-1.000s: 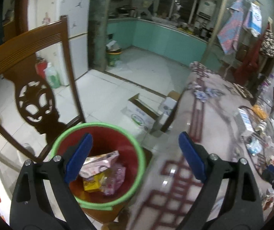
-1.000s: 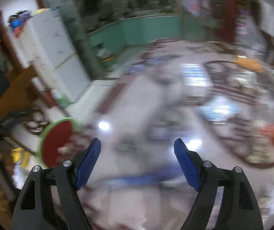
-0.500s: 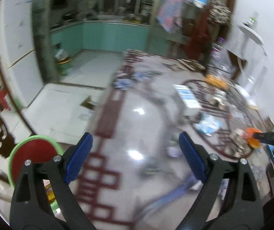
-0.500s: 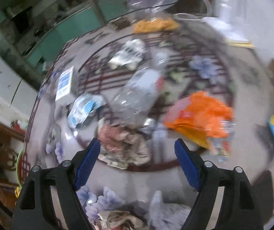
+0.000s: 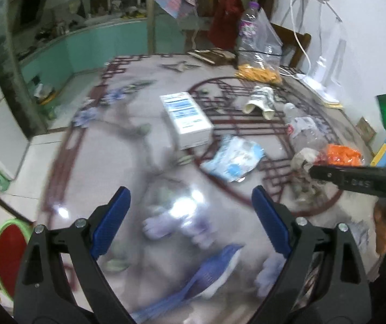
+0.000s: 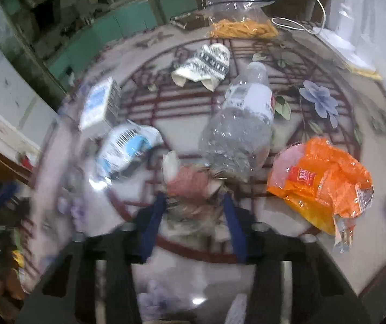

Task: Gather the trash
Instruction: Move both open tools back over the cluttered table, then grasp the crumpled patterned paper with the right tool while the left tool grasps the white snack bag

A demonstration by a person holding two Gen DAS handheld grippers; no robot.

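Trash lies on the patterned table (image 5: 117,145). In the right wrist view my right gripper (image 6: 194,202) has its jaws narrowed around a crumpled pinkish-brown paper wad (image 6: 193,186); the frame is blurred. Beyond it lie a crushed clear bottle (image 6: 241,129), an orange wrapper (image 6: 325,181), a blue-white wrapper (image 6: 125,145) and a white box (image 6: 98,105). My left gripper (image 5: 190,208) is open and empty above the table's near part. The red bin with a green rim (image 5: 6,253) shows at the lower left. The right gripper's body (image 5: 355,179) shows at the right.
A patterned sock (image 6: 203,64), a clear bag with orange strips (image 5: 259,62) and a tall bottle (image 5: 249,19) are at the far side. A white lamp (image 5: 325,54) and cable stand at the back right. A blue brush (image 5: 209,272) lies near me.
My left gripper swung from over the bin to above the table. My right gripper moved down onto the trash pile and its jaws narrowed around the paper wad.
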